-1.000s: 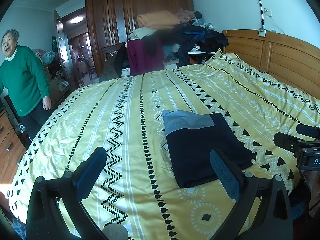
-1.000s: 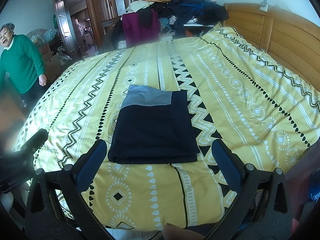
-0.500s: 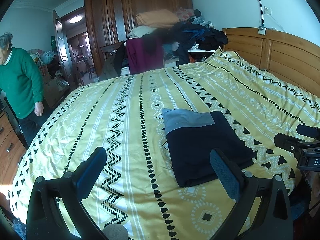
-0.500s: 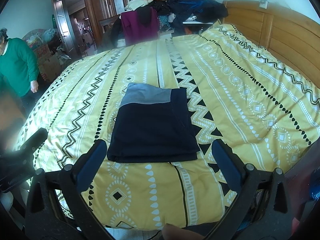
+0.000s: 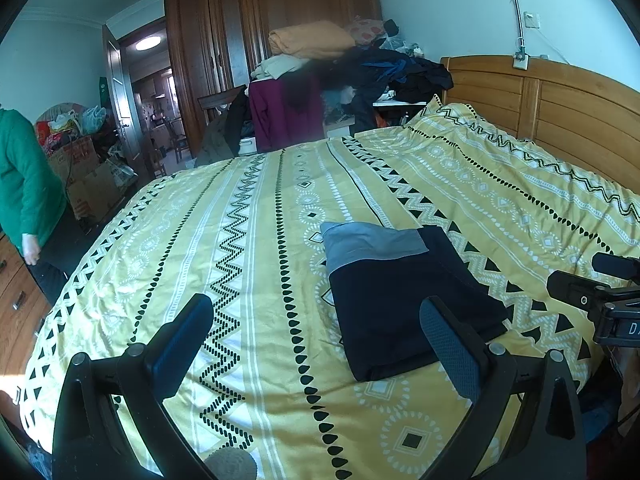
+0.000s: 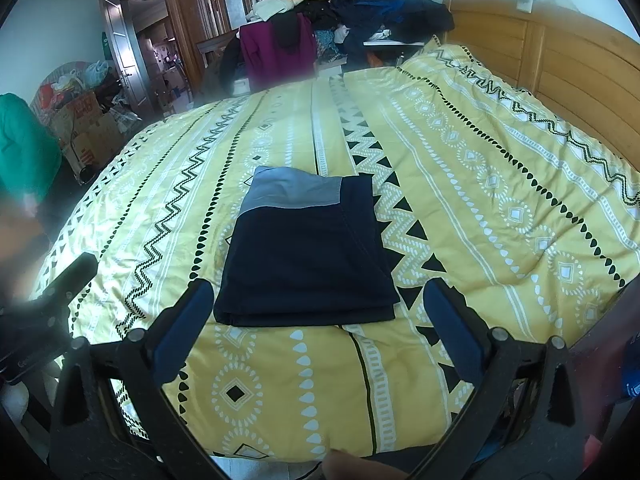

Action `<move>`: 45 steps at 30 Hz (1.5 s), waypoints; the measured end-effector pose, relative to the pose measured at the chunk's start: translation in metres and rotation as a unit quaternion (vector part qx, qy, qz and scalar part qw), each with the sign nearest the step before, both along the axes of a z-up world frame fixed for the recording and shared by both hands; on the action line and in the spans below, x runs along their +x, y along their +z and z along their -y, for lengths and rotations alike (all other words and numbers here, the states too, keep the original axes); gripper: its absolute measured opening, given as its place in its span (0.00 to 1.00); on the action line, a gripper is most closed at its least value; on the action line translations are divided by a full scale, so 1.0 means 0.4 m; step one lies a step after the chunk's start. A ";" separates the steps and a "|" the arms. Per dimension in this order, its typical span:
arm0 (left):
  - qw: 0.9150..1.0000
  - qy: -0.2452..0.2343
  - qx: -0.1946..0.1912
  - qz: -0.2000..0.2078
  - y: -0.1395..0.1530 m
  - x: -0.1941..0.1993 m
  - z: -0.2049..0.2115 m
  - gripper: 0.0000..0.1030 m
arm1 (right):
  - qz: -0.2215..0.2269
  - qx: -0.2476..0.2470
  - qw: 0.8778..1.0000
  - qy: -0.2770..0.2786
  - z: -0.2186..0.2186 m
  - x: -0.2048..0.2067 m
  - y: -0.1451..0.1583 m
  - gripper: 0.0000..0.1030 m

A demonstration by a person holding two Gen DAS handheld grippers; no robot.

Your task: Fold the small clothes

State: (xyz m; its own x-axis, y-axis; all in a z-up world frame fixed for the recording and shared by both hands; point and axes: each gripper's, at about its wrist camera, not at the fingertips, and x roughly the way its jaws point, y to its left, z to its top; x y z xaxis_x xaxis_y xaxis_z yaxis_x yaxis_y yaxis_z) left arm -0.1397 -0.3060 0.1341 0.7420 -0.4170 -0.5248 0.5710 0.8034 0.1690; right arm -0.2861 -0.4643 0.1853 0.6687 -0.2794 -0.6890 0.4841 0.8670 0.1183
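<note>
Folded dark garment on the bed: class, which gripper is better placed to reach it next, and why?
Right. The right gripper faces the garment squarely; the left gripper sees it off to its right side.

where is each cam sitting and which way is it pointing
Left wrist: on the open left gripper above the near bed edge, facing the wardrobe; the folded dark navy garment with a grey band lies right of centre, the right gripper's tip at the right edge.
Right wrist: on the open right gripper, facing the garment straight on; a fingertip shows below.
Shared: garment, yellow patterned bedspread, wooden headboard.
</note>
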 end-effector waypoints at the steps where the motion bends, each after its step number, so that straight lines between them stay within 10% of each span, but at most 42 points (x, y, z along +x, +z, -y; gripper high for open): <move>1: 1.000 -0.001 0.000 0.000 0.000 0.000 0.002 1.00 | 0.000 0.001 1.000 0.000 0.000 0.000 0.000 1.00; 45: 1.000 -0.003 0.003 -0.001 -0.016 0.004 0.008 1.00 | -0.002 0.015 1.000 0.000 0.018 0.011 -0.015 1.00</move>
